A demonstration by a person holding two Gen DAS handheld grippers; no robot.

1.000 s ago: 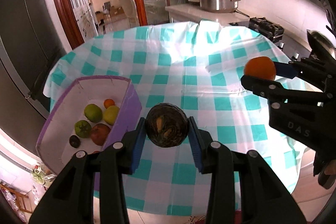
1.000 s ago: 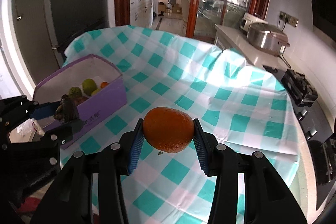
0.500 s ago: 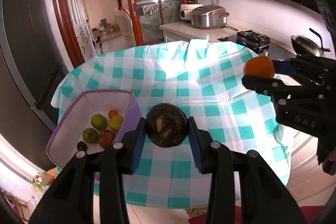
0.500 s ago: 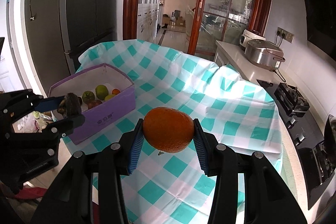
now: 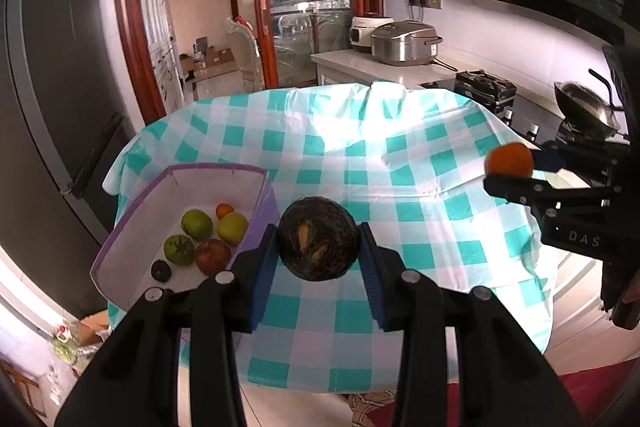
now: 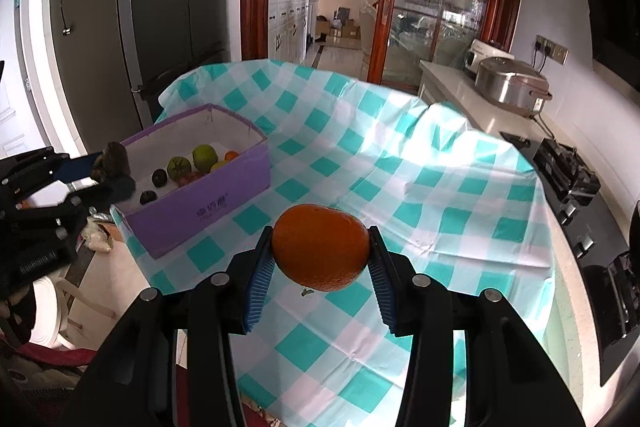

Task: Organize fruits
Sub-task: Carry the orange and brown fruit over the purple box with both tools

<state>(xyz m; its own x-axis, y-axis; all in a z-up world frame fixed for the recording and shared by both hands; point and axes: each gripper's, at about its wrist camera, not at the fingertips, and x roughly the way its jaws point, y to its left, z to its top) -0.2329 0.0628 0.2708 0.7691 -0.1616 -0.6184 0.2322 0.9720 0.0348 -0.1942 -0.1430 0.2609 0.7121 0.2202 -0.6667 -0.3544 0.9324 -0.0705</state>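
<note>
My left gripper point(image 5: 319, 259) is shut on a dark brown round fruit point(image 5: 318, 238), held high above the table's near edge, right of the purple box point(image 5: 267, 203). The box holds several fruits: green ones, a yellow one, a red one, a small orange and dark ones. My right gripper point(image 6: 320, 267) is shut on an orange point(image 6: 320, 247), high above the checked tablecloth point(image 6: 420, 187). The orange also shows in the left wrist view point(image 5: 509, 159), at the right. The left gripper with the dark fruit shows in the right wrist view point(image 6: 112, 167), beside the purple box point(image 6: 208, 203).
A round table with a teal-and-white checked cloth point(image 5: 360, 155) fills the middle. A counter with a rice cooker point(image 5: 404, 43) stands behind it. A stove and a pan point(image 5: 584, 107) are at the right. A dark fridge point(image 6: 160, 7) stands at the left.
Both grippers have risen and pulled back from the table, each still holding its fruit. The table and box look smaller and farther away.
</note>
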